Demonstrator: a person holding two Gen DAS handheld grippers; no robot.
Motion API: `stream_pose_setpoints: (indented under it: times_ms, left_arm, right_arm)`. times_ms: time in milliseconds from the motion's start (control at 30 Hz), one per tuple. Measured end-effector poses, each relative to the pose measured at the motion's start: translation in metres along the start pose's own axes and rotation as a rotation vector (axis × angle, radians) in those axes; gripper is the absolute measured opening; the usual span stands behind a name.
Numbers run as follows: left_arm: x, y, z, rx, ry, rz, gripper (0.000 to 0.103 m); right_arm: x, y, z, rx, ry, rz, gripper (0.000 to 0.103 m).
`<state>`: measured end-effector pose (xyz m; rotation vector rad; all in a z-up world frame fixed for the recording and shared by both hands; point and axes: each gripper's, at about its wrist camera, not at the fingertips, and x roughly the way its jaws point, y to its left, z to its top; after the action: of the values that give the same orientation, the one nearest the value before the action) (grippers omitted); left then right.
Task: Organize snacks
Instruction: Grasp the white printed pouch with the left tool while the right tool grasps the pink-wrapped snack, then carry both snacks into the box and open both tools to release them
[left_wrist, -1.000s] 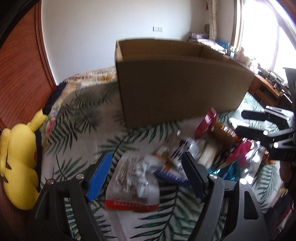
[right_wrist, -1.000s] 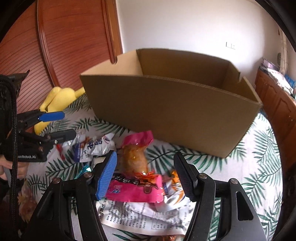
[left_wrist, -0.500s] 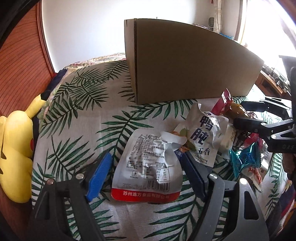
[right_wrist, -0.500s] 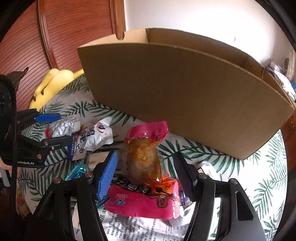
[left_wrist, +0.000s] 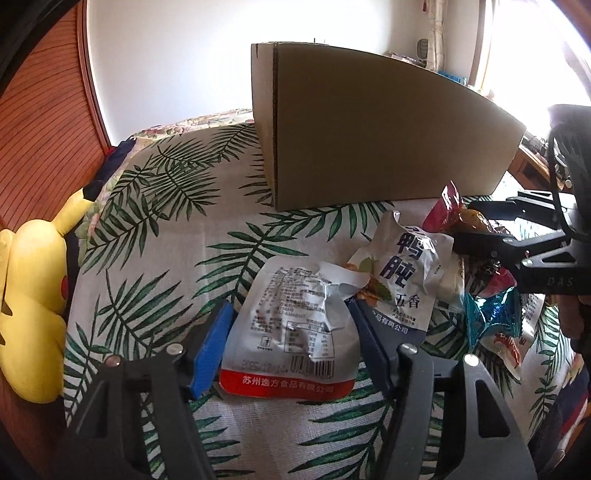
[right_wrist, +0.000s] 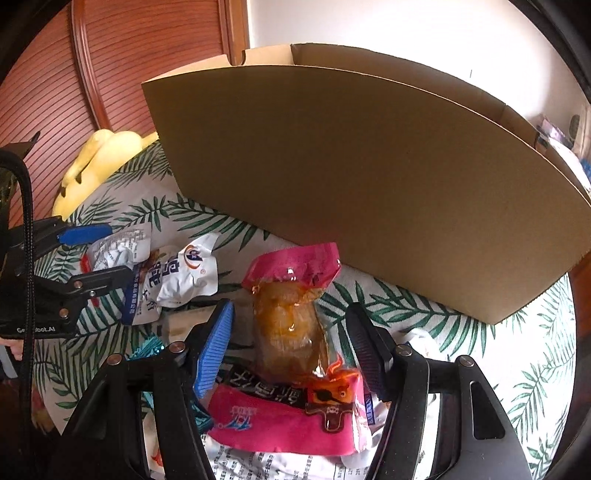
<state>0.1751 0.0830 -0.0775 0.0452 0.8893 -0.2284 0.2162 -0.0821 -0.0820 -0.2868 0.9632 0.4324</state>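
Blue-padded left tool closing around silver pouch on palm-print bed, pads barely off it; right tool apart astride pink-topped snack pack, cardboard box just beyond.

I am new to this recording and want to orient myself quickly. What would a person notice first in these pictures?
The big cardboard box stands at the back on the leaf-print cloth, with a pile of snack packets in front of it. The left gripper is closing around a white pouch with a red bottom edge, and the right gripper straddles a pink-topped clear pouch. A yellow plush toy lies at the cloth's left edge.
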Motion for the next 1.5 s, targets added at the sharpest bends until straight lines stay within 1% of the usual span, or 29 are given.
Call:
stream_pose_setpoints:
  times_ms: [167,267,400,500,567,633,700,733,867,1000,1167,1333,1500]
  left_arm:
    - [-0.001,-0.002,-0.001,0.010,0.002,0.000,0.064]
    - [-0.003,-0.002,-0.001,-0.002,0.004,-0.003,0.064]
    - [-0.007,0.000,-0.001,-0.006,-0.004,-0.004,0.064]
    - [-0.011,0.002,0.000,-0.005,-0.014,0.000,0.064]
    - [-0.013,0.004,0.000,-0.012,-0.019,-0.002,0.064]
    - [-0.015,0.005,0.000,-0.016,-0.023,0.000,0.064]
    - [-0.018,0.005,-0.001,-0.018,-0.029,0.002,0.064]
    - [-0.019,0.005,-0.001,-0.019,-0.031,0.003,0.064]
    - [-0.027,0.004,-0.002,-0.028,-0.047,0.007,0.064]
    - [-0.038,0.003,-0.002,-0.035,-0.066,0.013,0.064]
    - [-0.054,0.002,0.001,-0.045,-0.101,0.013,0.064]
    - [-0.071,0.000,0.008,-0.044,-0.147,-0.005,0.064]
    - [-0.087,-0.006,0.013,-0.031,-0.192,-0.024,0.064]
  right_arm:
    - [0.003,0.000,0.005,0.003,0.025,0.004,0.064]
    - [0.006,-0.002,0.007,0.014,0.040,0.008,0.064]
    - [0.015,-0.007,0.008,0.041,0.080,0.009,0.064]
    - [0.018,-0.007,0.009,0.034,0.084,0.004,0.065]
    - [0.018,-0.006,0.009,0.027,0.083,0.004,0.061]
    - [0.018,-0.003,0.008,0.010,0.080,-0.013,0.044]
    - [0.017,-0.001,0.007,-0.003,0.075,-0.021,0.038]
    - [0.017,0.000,0.006,-0.006,0.072,-0.021,0.037]
    - [0.012,0.004,0.002,-0.003,0.038,-0.023,0.037]
    - [-0.003,0.003,0.000,0.021,-0.014,-0.007,0.037]
    - [-0.028,0.005,-0.001,0.020,-0.073,-0.007,0.037]
    - [-0.054,0.006,0.001,0.034,-0.128,-0.010,0.037]
    - [-0.072,0.011,0.002,0.029,-0.161,-0.026,0.037]
